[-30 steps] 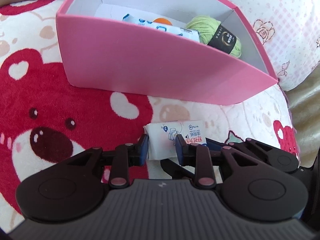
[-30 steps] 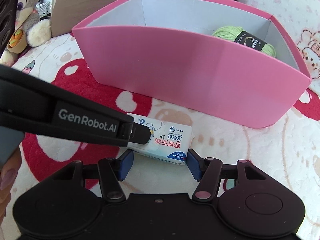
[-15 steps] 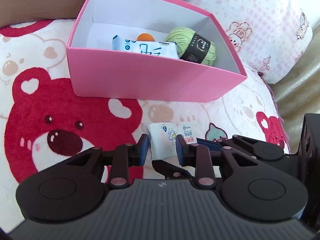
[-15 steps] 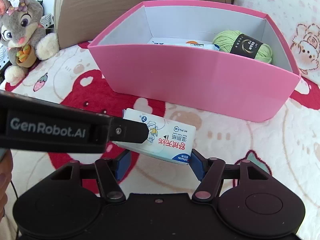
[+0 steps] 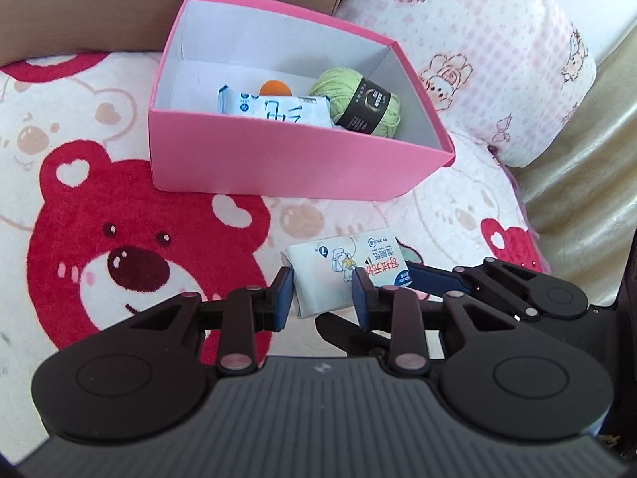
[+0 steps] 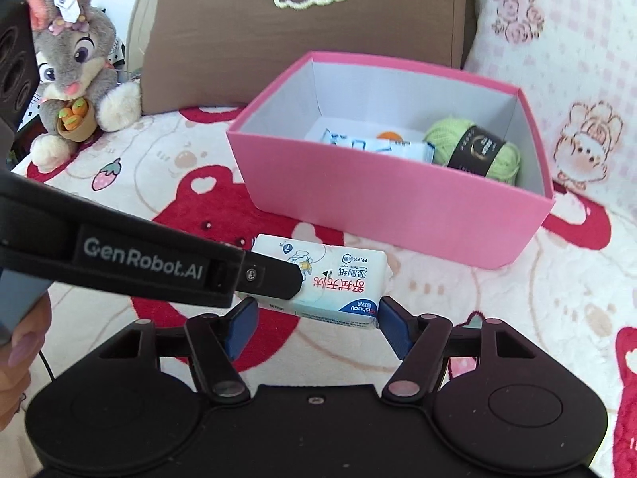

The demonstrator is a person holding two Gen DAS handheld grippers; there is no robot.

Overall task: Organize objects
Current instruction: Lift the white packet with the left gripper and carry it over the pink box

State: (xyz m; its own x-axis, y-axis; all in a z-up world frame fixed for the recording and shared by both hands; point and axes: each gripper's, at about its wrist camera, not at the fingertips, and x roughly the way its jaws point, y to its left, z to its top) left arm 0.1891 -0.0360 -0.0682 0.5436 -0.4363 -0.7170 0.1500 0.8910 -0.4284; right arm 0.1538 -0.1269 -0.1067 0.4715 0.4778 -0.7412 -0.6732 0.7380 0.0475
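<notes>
A white wet-wipe packet (image 5: pixel 338 275) with red and blue print is held in the air by both grippers, above the bear blanket and in front of the pink box (image 5: pixel 278 163). My left gripper (image 5: pixel 323 290) is shut on its one end. My right gripper (image 6: pixel 314 320) is shut on its long sides; the packet (image 6: pixel 338 283) fills its jaws. The left gripper's finger (image 6: pixel 270 277) crosses the right wrist view from the left. The box (image 6: pixel 382 203) holds a green yarn ball (image 5: pixel 360 103), a second wipe packet (image 5: pixel 278 109) and an orange object (image 5: pixel 274 88).
A red-bear blanket (image 5: pixel 119 263) covers the surface. A brown cushion (image 6: pixel 302 28) stands behind the box, a pink rose-print pillow (image 5: pixel 477 51) to its right. A grey plush rabbit (image 6: pixel 75 75) sits at the far left.
Both grippers have risen and drawn back from the box with the packet between them. The packet has left the blanket, and the box's inside now shows from above.
</notes>
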